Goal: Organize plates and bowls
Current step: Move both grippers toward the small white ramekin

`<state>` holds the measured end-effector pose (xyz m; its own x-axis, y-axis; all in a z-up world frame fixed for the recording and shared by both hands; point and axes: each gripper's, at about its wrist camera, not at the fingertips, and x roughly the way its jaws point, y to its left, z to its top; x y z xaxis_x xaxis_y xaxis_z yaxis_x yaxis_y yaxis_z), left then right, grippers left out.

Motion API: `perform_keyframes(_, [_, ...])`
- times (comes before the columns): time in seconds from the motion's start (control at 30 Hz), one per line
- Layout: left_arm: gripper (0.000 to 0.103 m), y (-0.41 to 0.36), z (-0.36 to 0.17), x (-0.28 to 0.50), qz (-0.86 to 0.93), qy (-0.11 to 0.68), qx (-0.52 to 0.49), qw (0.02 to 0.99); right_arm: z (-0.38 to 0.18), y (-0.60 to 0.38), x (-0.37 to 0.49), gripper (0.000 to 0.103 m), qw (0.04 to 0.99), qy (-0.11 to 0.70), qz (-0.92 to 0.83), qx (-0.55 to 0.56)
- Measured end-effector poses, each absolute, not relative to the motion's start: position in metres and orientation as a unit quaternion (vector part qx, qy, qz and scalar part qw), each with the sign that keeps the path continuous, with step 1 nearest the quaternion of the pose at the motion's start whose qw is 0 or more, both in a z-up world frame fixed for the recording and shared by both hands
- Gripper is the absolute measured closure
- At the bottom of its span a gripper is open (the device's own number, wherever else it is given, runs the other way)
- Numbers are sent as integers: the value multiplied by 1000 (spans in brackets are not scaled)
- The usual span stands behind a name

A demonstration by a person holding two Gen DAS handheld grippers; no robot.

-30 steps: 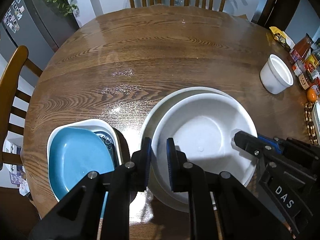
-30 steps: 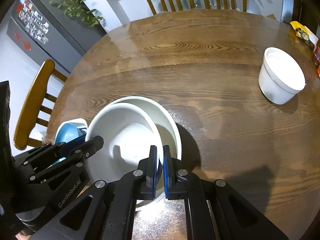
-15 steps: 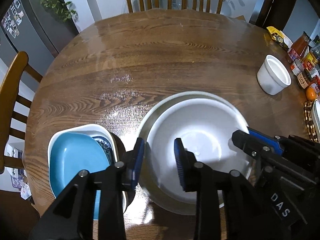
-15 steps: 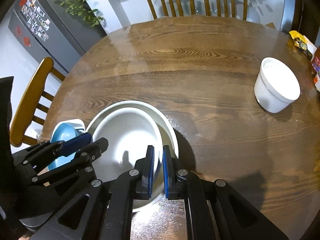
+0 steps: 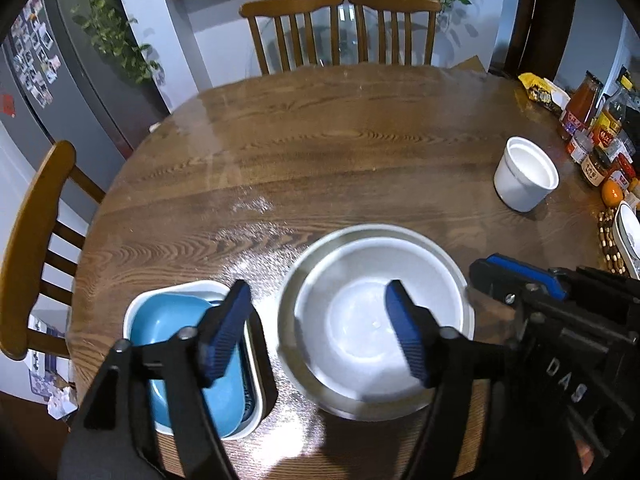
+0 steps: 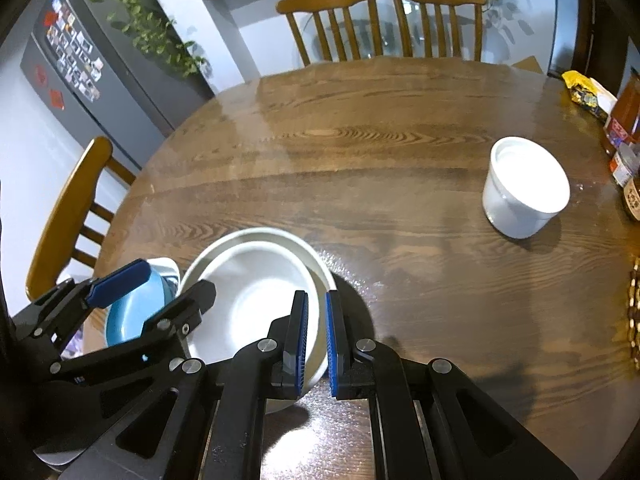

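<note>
Now white bowl sits below parted left jaws.

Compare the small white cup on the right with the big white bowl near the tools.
The small white cup is narrow with steep walls; the big white bowl is wide and shallow. The cup stands alone on the table; the bowl sits nested in another white bowl. Both are plain white, upright and look empty.

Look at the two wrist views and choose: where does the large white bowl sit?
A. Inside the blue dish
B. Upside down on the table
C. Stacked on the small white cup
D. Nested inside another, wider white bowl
D: the large white bowl rests upright inside a wider white bowl, whose rim rings it, beside the blue dish.
</note>
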<state>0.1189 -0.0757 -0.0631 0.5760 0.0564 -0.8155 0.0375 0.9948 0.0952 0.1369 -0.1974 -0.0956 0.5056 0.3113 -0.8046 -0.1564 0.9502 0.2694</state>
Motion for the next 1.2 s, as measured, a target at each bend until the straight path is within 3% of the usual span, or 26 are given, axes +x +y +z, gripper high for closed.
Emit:
perform_keyframes(0.13, [29, -77, -56, 116, 4, 450, 49, 892, -90, -208, 134, 82, 869, 468, 130, 97])
perform_keyframes(0.23, [27, -79, -50, 113, 5, 440, 51, 897, -86, -217, 132, 64, 874, 457, 123, 108])
perform_keyframes(0.3, [24, -81, -47, 110, 6, 434, 50, 899, -83, -224, 129, 61, 878, 449, 116, 116])
perform_keyframes(0.5, [19, -90, -38, 104, 0, 423, 47, 905, -81, -250, 126, 60, 884, 437, 92, 137])
perform_keyframes(0.7, [4, -97, -39, 105, -5, 428, 41, 903, -92, -294, 139, 60, 880, 440, 39, 173])
perform_keyframes(1.2, [4, -111, -50, 116, -11, 446, 33, 894, -146, -377, 229, 60, 839, 477, -46, 258])
